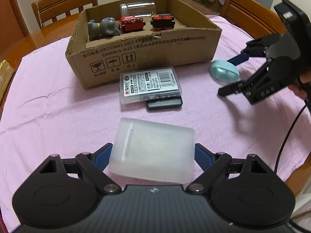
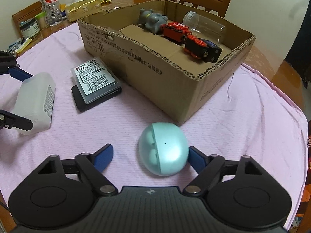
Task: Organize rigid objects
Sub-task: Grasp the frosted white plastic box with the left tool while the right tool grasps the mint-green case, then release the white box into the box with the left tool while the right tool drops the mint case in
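— Logging the left side: my left gripper (image 1: 152,156) has a blue pad against each side of the frosted plastic box (image 1: 153,151), which lies on the pink cloth (image 1: 58,116). What do you read on the right?

— My right gripper (image 2: 150,156) is spread wide. The teal egg-shaped case (image 2: 163,148) sits on the cloth between its fingers, touching the right pad (image 2: 196,159); the left pad stands apart from it.

— Noted. Cardboard box (image 1: 147,58) beyond, holding a grey animal figure (image 1: 104,28), two red toy train cars (image 1: 133,24) and a clear jar (image 1: 138,9) on its side.

— Confirmed. Just in front of the carton, a clear labelled case (image 2: 96,79) rests on top of a black flat case (image 2: 81,99).
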{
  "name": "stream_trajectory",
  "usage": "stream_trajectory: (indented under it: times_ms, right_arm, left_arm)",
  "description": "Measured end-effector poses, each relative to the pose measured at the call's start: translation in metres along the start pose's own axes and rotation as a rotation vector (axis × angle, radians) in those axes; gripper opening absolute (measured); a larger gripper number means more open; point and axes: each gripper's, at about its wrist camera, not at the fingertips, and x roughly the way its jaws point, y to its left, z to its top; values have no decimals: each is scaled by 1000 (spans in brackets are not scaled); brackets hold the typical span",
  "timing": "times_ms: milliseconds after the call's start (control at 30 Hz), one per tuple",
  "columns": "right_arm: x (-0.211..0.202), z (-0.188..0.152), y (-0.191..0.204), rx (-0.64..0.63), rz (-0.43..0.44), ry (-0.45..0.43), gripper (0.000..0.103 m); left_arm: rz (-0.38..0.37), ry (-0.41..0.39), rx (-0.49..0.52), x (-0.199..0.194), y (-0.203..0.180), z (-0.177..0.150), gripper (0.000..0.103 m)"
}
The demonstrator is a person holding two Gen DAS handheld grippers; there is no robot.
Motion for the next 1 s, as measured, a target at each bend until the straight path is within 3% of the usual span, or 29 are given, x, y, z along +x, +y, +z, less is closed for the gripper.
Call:
stream_trajectory:
  times_ms: [433, 1000]
  right_arm:
    - [0, 8, -5, -39, 2, 11, 58]
    - [2, 10, -10, -71, 43, 27, 59]
  left_arm:
    - [10, 10, 31, 3, -3, 4, 88]
    - [48, 38, 102, 5, -13, 7, 88]
